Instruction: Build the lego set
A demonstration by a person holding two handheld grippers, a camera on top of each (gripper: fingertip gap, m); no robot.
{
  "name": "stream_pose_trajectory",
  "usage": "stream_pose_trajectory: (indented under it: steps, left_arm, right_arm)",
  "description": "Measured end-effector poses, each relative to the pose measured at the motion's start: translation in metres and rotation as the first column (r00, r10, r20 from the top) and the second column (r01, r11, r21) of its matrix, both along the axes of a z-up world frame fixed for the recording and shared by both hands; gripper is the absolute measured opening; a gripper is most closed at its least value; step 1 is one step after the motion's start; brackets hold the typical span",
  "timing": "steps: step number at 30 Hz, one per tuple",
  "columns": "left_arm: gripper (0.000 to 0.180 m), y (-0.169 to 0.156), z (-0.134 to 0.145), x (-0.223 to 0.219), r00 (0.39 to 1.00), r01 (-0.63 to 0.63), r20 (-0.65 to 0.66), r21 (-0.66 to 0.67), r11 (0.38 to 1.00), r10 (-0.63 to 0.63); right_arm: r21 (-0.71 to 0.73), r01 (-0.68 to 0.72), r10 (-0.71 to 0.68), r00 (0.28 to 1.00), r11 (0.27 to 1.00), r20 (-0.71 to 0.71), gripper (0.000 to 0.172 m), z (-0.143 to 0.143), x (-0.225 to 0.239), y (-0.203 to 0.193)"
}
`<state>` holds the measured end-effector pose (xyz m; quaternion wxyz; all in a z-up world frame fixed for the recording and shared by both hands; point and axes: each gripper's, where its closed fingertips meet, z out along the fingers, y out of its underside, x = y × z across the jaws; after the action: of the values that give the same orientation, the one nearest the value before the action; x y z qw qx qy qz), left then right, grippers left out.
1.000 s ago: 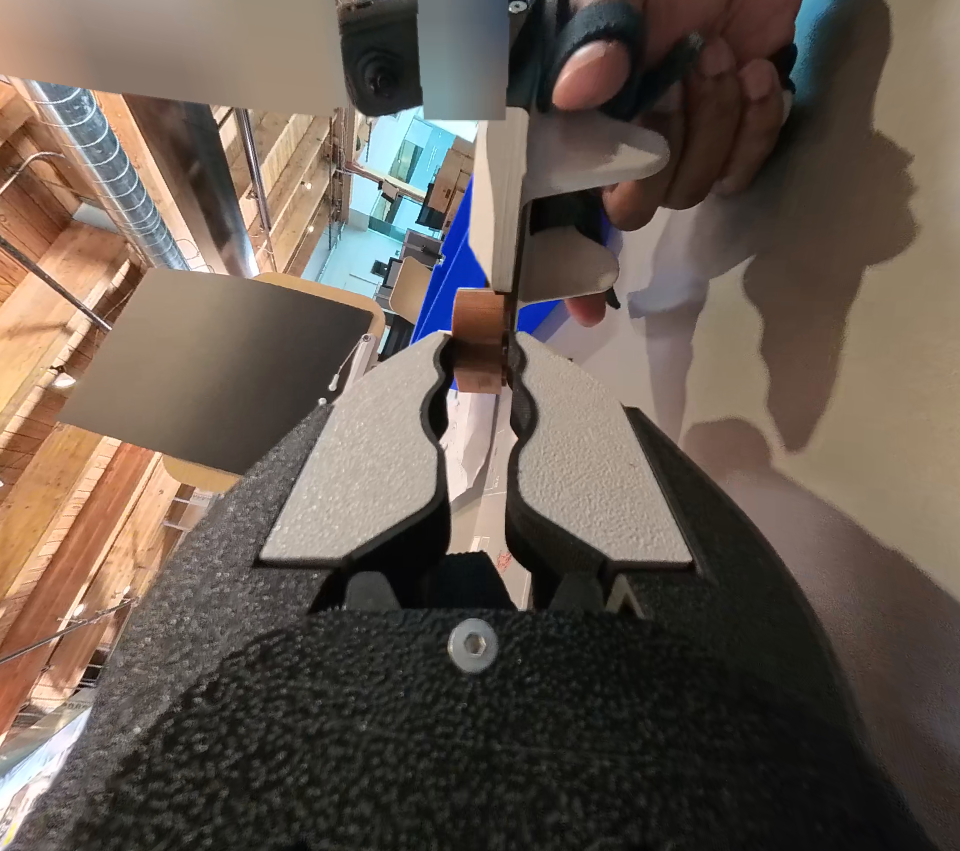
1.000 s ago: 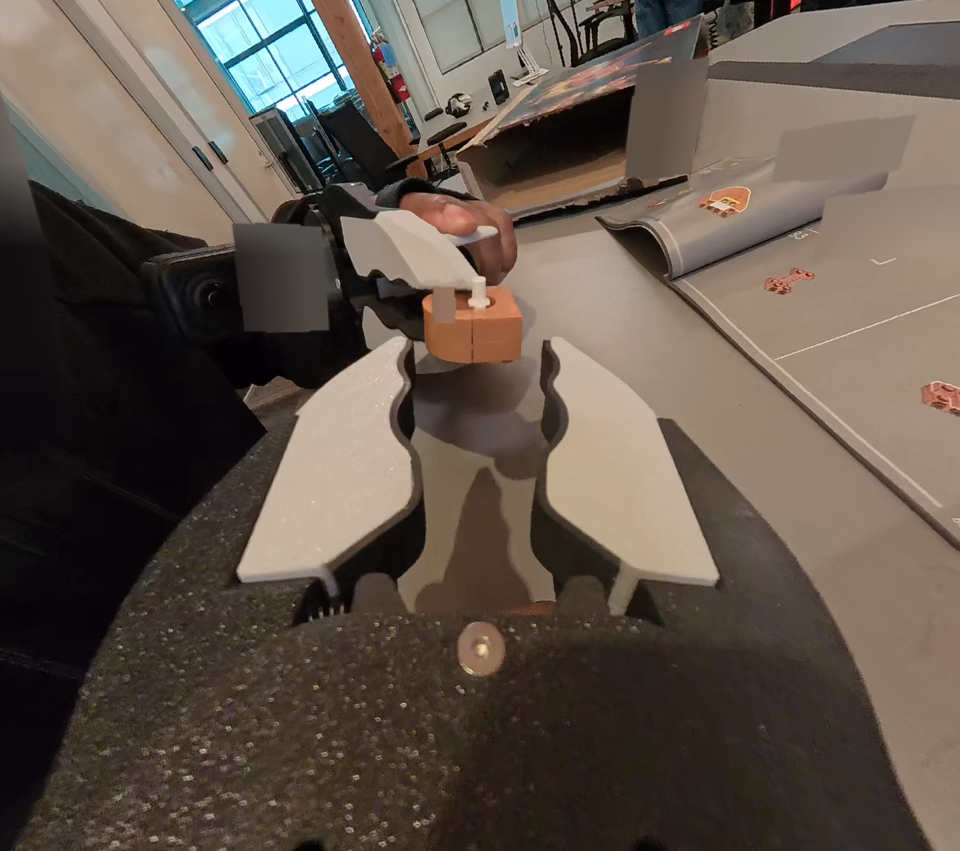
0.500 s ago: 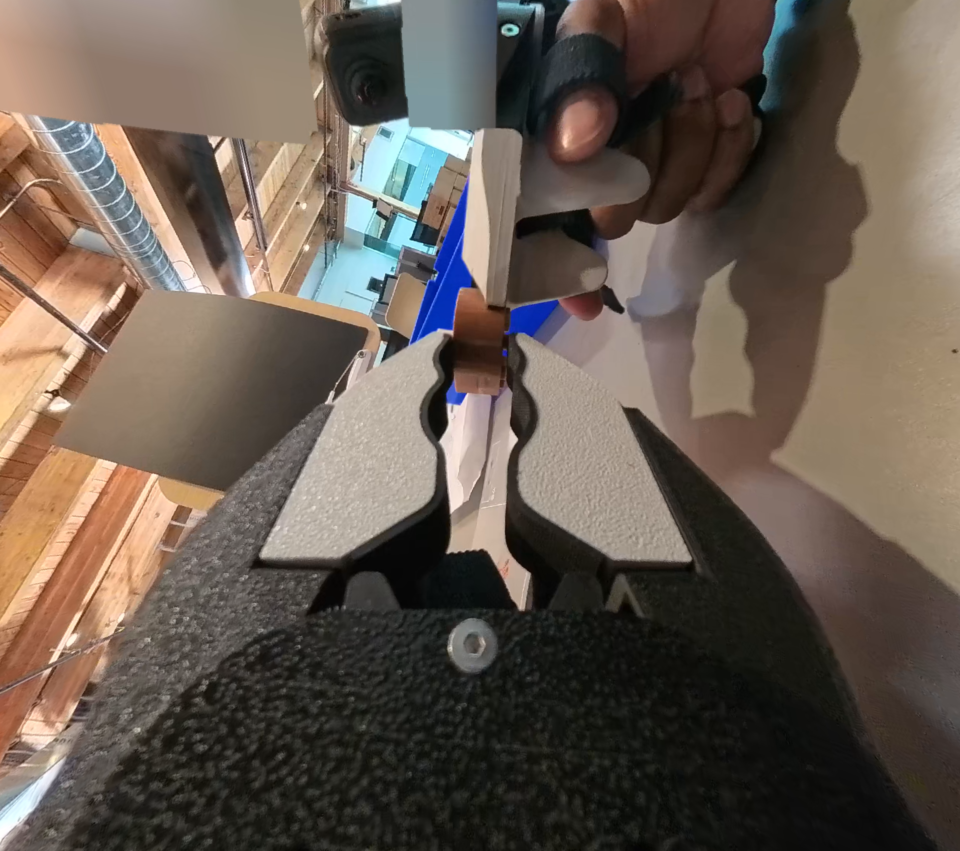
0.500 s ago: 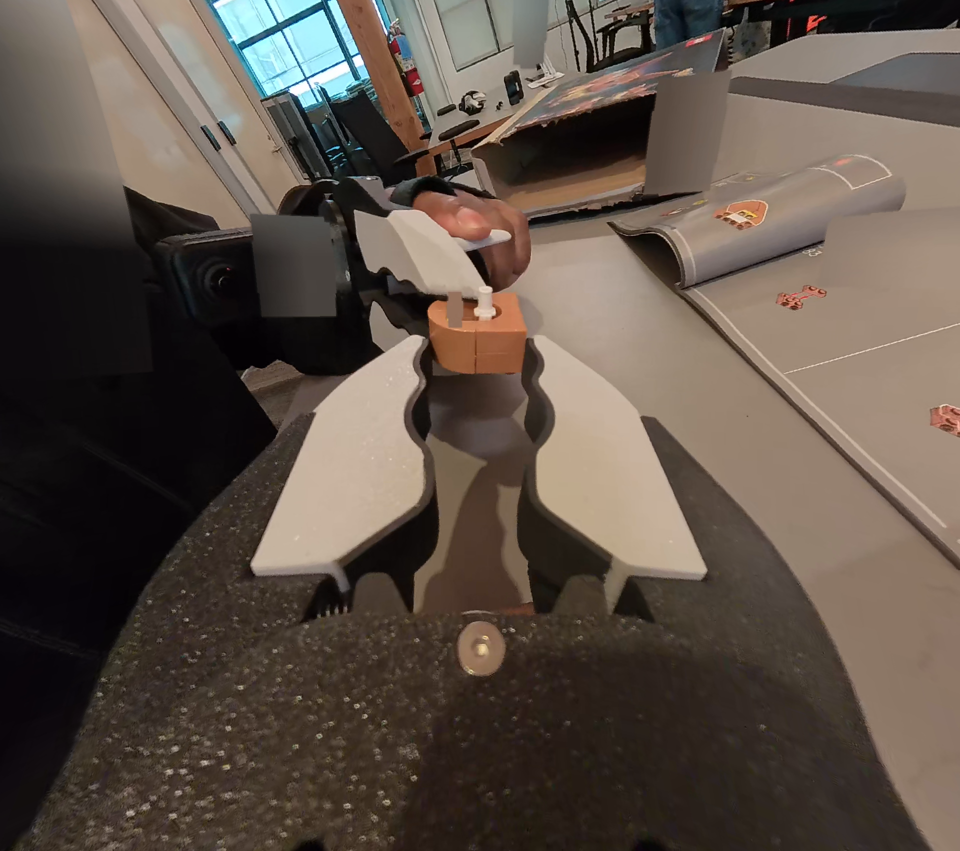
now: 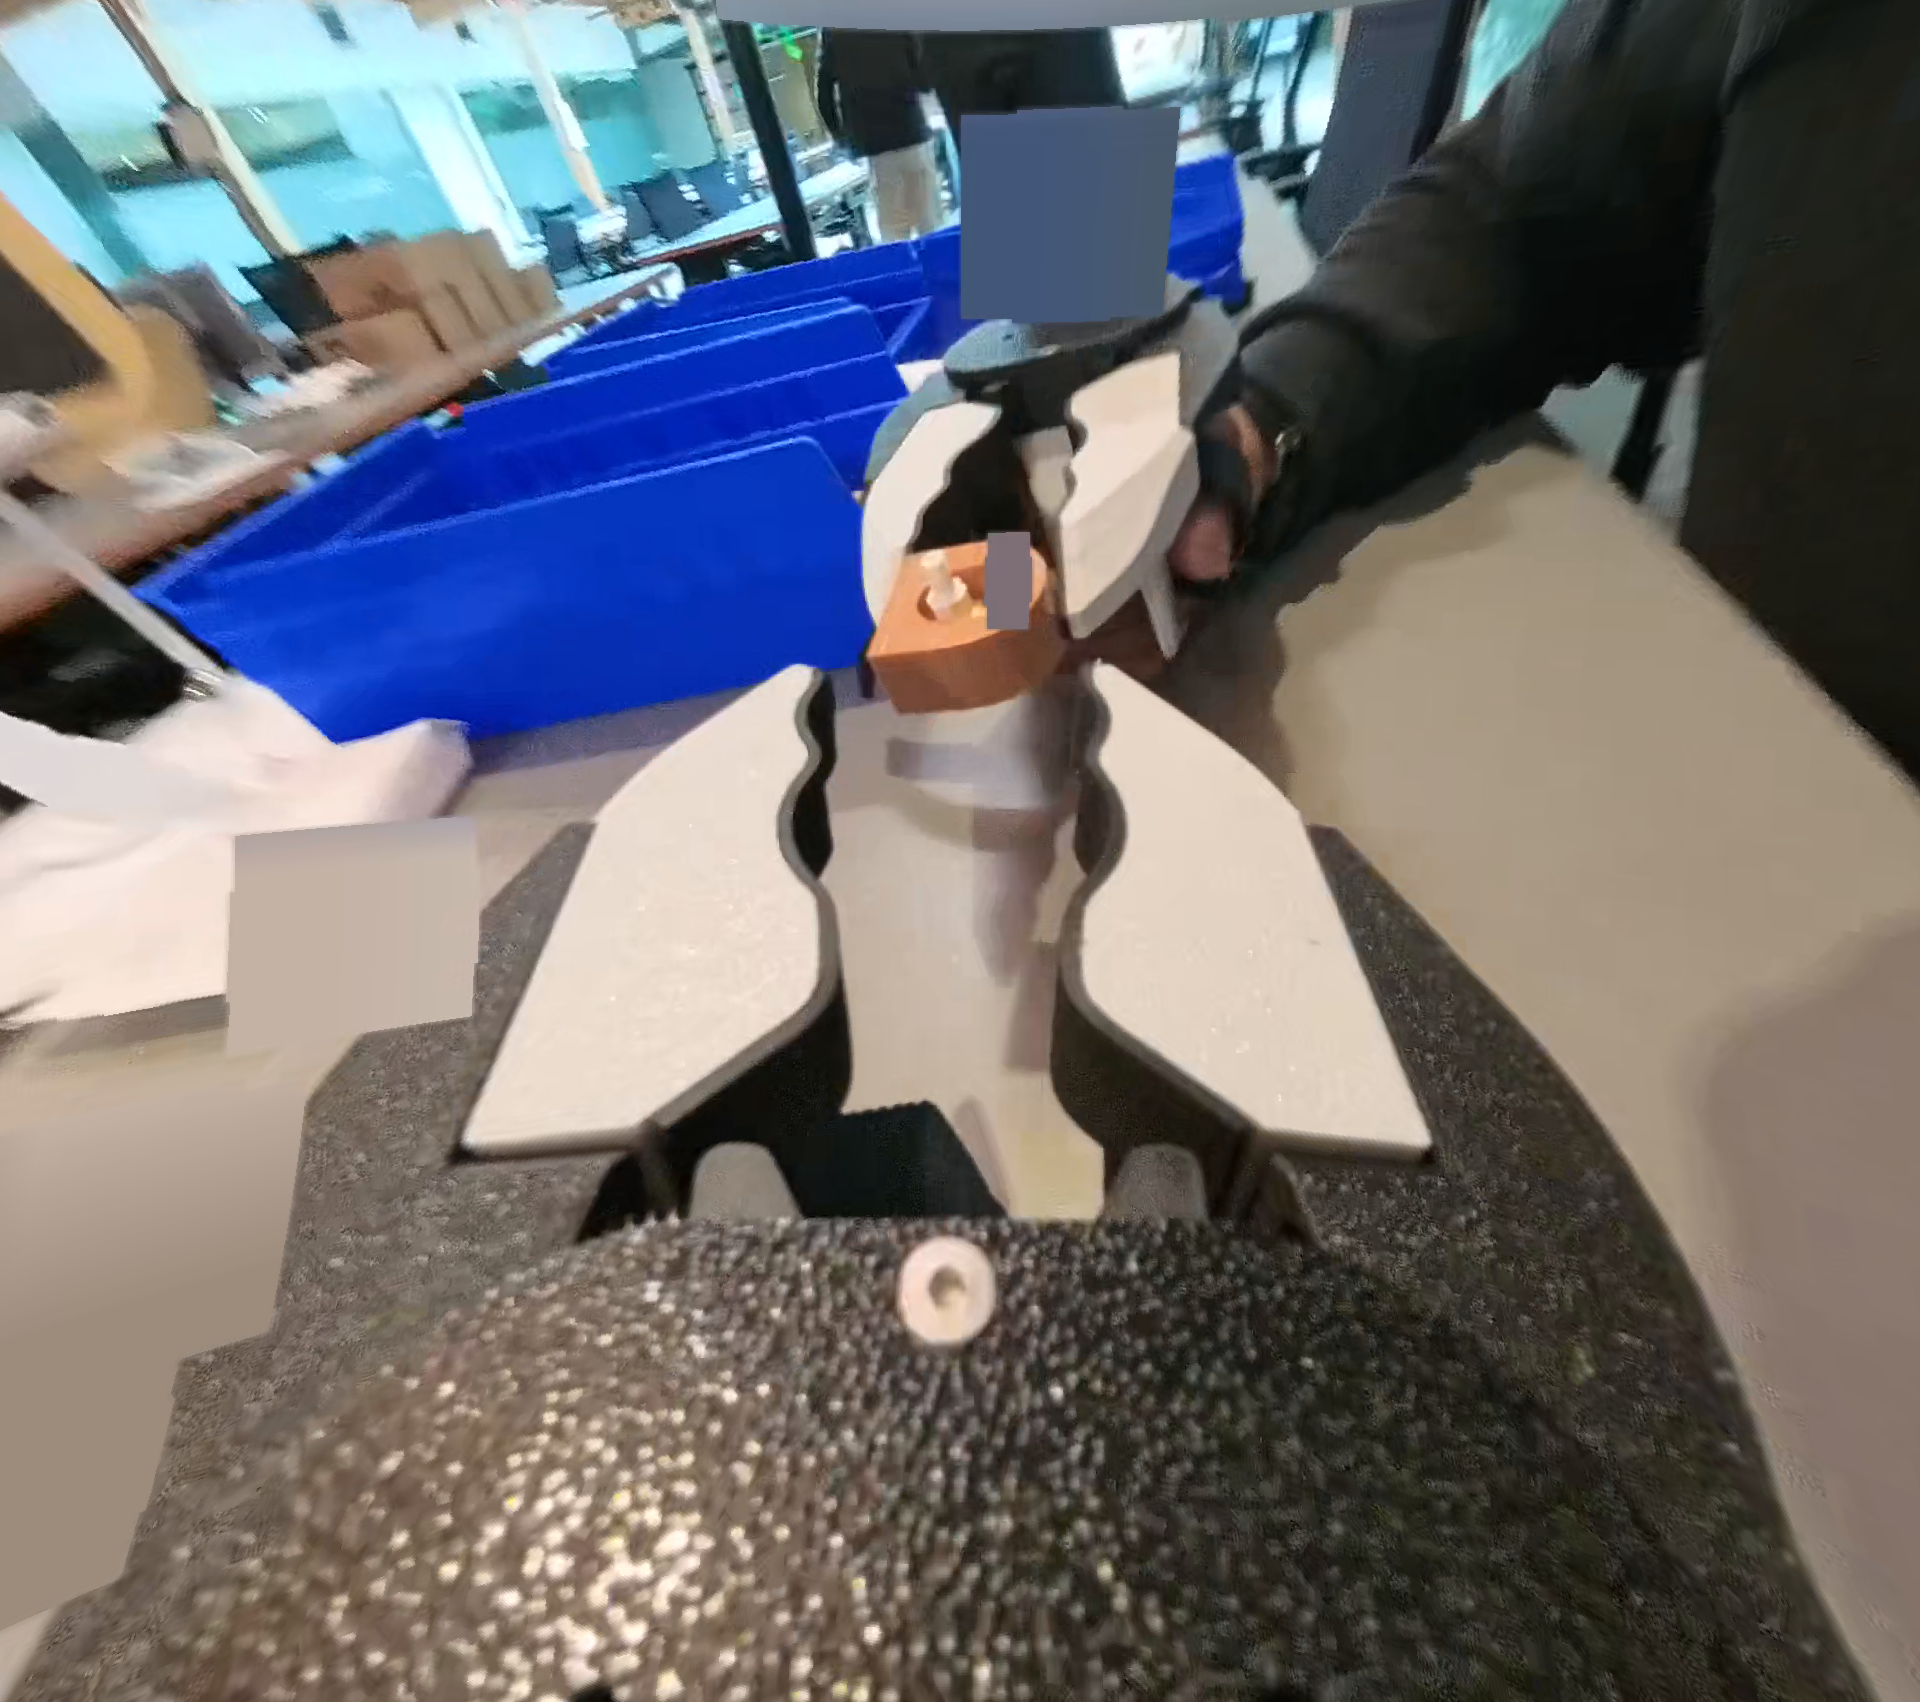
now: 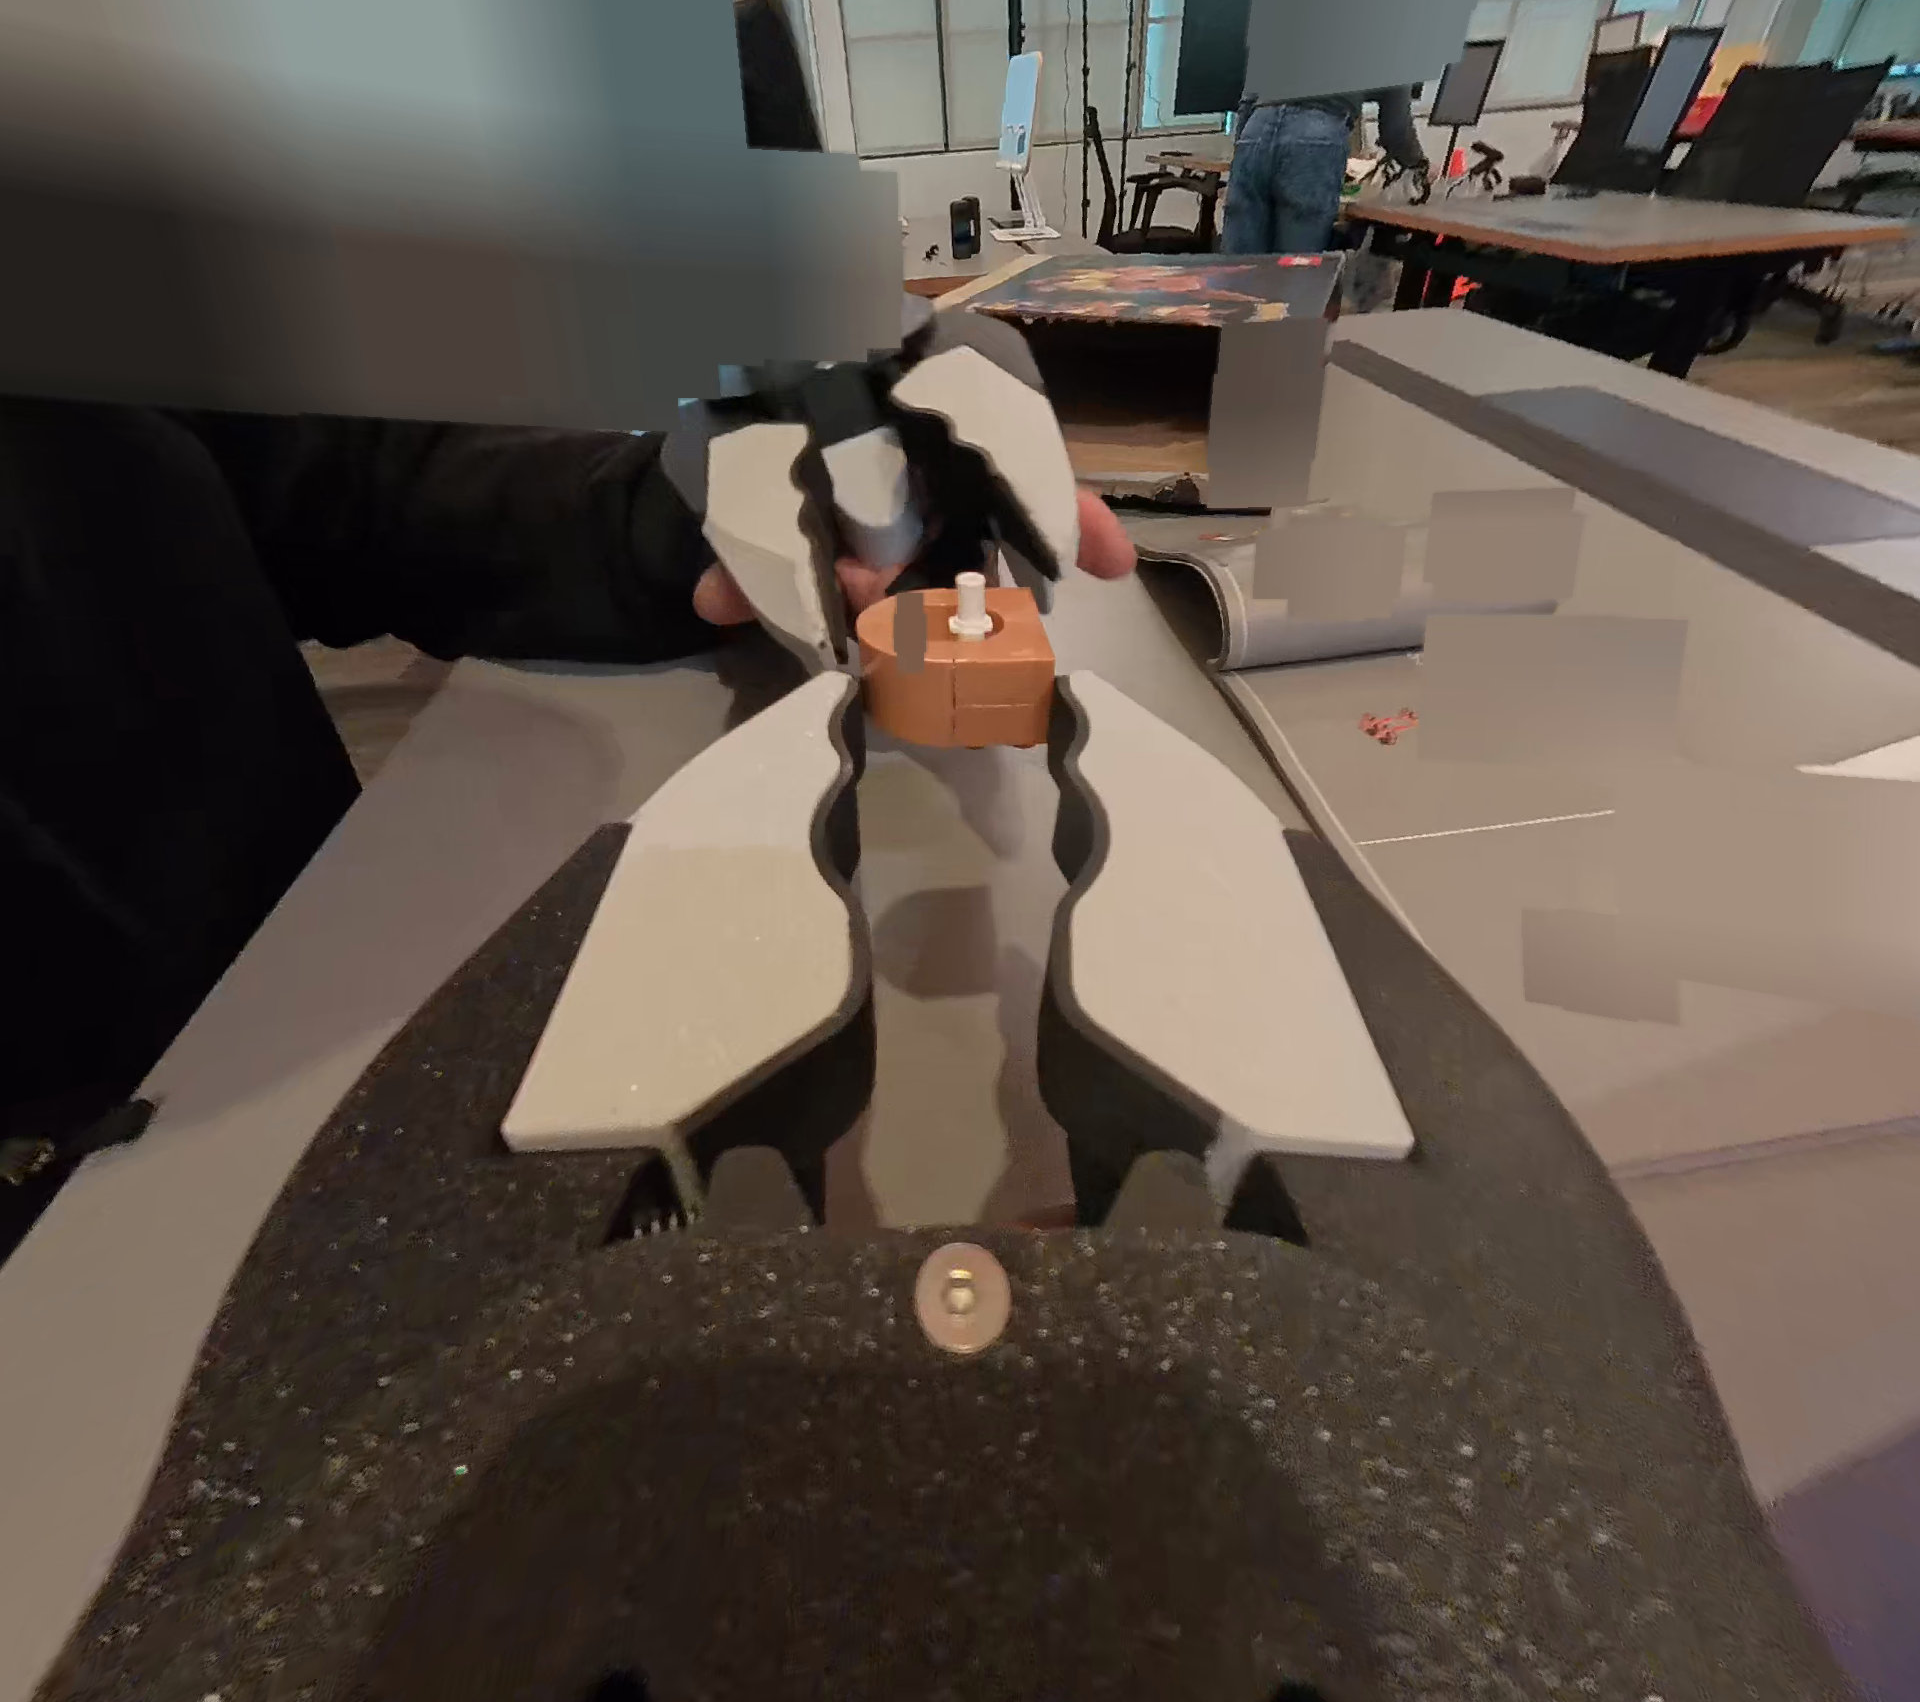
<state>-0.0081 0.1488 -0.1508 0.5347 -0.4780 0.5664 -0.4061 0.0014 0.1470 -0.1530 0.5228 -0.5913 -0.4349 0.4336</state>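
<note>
A brown block (image 6: 956,681) with a white peg (image 6: 971,603) standing in its top hole sits between my right gripper's (image 6: 958,702) pads, which press on both its sides above the grey table (image 6: 1558,977). In the left wrist view the same block (image 5: 961,644) hangs in the right gripper's fingers (image 5: 1127,499), just beyond my left gripper's (image 5: 951,696) tips. My left gripper is open and empty; its pads do not touch the block. Its fingers (image 6: 769,530) show spread apart behind the block in the right wrist view, held by a hand.
Blue bins (image 5: 520,572) stand to the left beyond the table, with white cloth or paper (image 5: 208,779) in front of them. An open cardboard box (image 6: 1143,395) and a curled grey booklet (image 6: 1330,634) lie at the back right. A person (image 6: 1288,166) stands by a far desk.
My left gripper opened, let go of the brown block and swung level. My right gripper, which closed on the block half a second ago, now holds it alone.
</note>
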Motion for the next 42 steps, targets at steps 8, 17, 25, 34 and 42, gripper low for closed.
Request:
stream_pose_trajectory:
  steps: [8, 17, 25, 34, 42]
  left_arm:
    - [0.042, -0.011, -0.011, 0.009, 0.996, 0.074, -0.043, -0.148, 0.986, -0.081]
    - [0.034, -0.017, -0.011, 0.006, 0.991, 0.116, -0.044, -0.159, 0.980, -0.125]
    - [0.033, -0.020, -0.014, 0.005, 0.988, 0.131, -0.061, -0.180, 0.975, -0.144]
    - [0.033, -0.016, -0.017, 0.005, 0.989, 0.108, -0.087, -0.169, 0.980, -0.123]
    - [0.033, -0.012, -0.026, 0.004, 0.984, 0.077, -0.150, -0.120, 0.990, -0.095]
  right_arm:
    - [0.025, -0.042, 0.041, 0.999, 0.999, 0.027, 0.034, -0.003, -0.007, -0.007]
    - [-0.007, -0.082, 0.082, 0.996, 0.997, 0.039, 0.034, -0.006, -0.011, -0.015]
    - [-0.050, -0.104, 0.107, 0.993, 0.993, 0.052, 0.033, -0.009, -0.012, -0.017]
    - [0.005, -0.056, 0.055, 0.994, 0.998, 0.093, 0.036, -0.012, -0.010, -0.012]
    - [0.038, -0.031, 0.027, 0.995, 0.999, 0.101, 0.034, -0.012, -0.007, -0.009]
